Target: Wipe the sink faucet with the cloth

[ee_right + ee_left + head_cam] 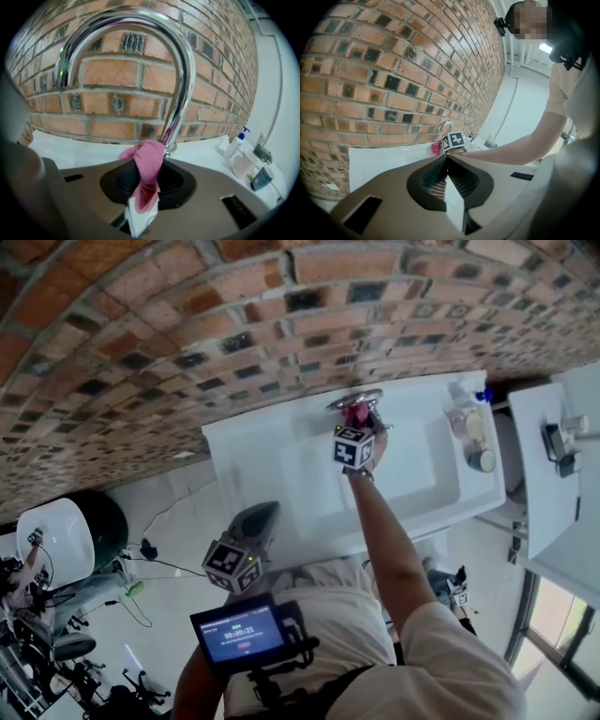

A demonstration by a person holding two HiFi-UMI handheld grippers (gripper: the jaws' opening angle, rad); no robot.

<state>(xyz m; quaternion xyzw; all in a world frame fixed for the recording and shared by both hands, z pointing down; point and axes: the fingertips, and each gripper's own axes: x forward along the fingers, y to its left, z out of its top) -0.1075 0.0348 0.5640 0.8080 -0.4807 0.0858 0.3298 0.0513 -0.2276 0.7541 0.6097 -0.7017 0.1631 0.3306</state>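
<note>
A chrome arched faucet [180, 70] rises from the back of a white sink [281, 456] against a brick wall. My right gripper [143, 206] is shut on a pink cloth [147, 161], and the bunched cloth presses against the base of the faucet's stem. In the head view the cloth [355, 414] shows just under the faucet [354, 400], beyond the right gripper [356, 432]. My left gripper [258, 521] hangs back near the sink's front edge, jaws together and holding nothing. From the left gripper view [446, 164] the faucet [444, 126] and cloth [436, 147] are far off.
A pump bottle [236, 140], a cup [243, 165] and a dark cup [262, 178] stand on the sink's right ledge. A second white counter [548, 465] lies further right. The brick wall [187, 324] runs close behind the faucet.
</note>
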